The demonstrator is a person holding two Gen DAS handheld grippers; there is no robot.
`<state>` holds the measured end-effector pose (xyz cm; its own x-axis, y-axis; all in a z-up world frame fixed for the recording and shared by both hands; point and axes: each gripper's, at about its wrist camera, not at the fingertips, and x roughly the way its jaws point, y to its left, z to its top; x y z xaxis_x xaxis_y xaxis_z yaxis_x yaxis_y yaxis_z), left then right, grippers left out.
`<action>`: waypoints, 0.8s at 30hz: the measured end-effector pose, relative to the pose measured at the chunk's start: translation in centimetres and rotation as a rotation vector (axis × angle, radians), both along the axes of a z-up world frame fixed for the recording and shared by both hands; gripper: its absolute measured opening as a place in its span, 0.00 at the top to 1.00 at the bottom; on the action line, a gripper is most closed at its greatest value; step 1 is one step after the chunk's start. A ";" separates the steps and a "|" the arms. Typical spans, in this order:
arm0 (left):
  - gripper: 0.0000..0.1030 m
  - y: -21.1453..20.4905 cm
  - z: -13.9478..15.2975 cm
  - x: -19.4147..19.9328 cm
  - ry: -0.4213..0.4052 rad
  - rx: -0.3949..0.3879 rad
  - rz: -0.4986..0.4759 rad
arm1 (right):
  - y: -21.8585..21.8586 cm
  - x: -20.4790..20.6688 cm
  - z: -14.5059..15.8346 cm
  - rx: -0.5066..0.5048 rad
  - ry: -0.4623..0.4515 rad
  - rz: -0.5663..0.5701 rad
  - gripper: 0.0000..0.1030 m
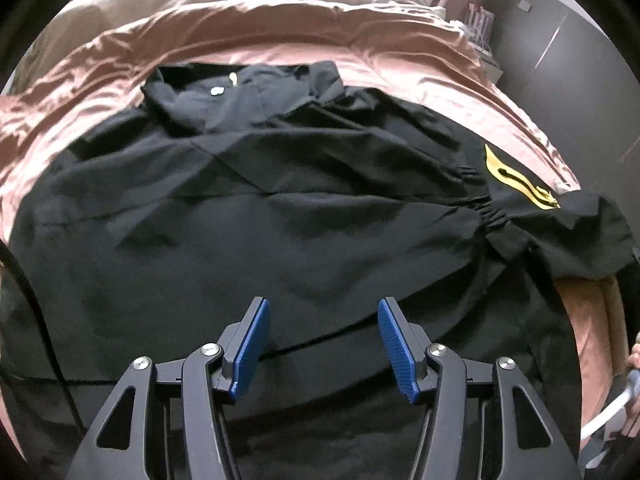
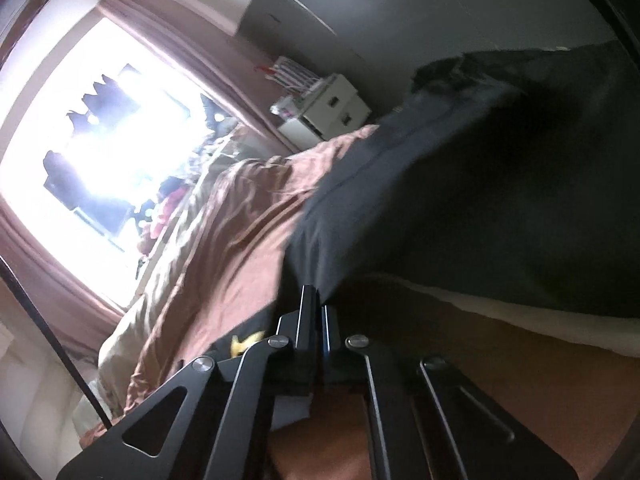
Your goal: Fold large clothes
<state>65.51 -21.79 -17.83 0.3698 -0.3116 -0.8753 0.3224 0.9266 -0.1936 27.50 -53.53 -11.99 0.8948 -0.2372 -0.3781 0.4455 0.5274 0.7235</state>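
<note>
- A large black garment (image 1: pixel 280 220) lies spread across a bed covered with a pink satin bedspread (image 1: pixel 200 20); its collar end (image 1: pixel 240 92) lies toward the far side of the bed in the left wrist view.
- A yellow emblem (image 1: pixel 516 180) shows on the garment's right part, just past a gathered elastic cuff (image 1: pixel 488 212).
- The left gripper (image 1: pixel 324 344) hangs above the near part of the garment, pointing steeply down, its blue pads (image 1: pixel 250 348) standing apart with nothing between them.
- At the right edge of that view, part of a hand (image 1: pixel 632 364) with a white handle shows.
- The right gripper (image 2: pixel 314 300) has its fingers together, clamped on an edge of the black garment (image 2: pixel 440 200), which rises from its tips and is lifted up to the right, blurred.
- Behind it in the right wrist view are a bright window (image 2: pixel 100 120) with pink curtains, a white bedside cabinet (image 2: pixel 332 116) and a grey wardrobe (image 2: pixel 400 12).
</note>
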 end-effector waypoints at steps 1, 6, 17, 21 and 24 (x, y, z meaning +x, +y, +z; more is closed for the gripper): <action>0.43 0.2 -0.1 -0.1 0.004 -0.007 0.003 | 0.3 -0.2 0.3 -0.010 -0.019 0.012 1.00; 0.43 2.1 0.5 -1.2 -0.002 -0.020 0.014 | 3.3 -0.4 3.3 -0.085 -0.092 0.090 1.00; 0.43 10.3 5.5 -3.5 -0.063 -0.020 0.079 | 12.8 1.8 7.3 -0.135 -0.230 0.347 1.00; 0.43 13.4 6.7 -4.4 -0.078 -0.016 0.103 | 15.6 2.9 7.8 -0.141 -0.255 0.428 1.00; 0.43 15.6 7.2 -5.3 -0.083 -0.012 0.125 | 17.7 3.8 7.8 -0.140 -0.261 0.489 1.00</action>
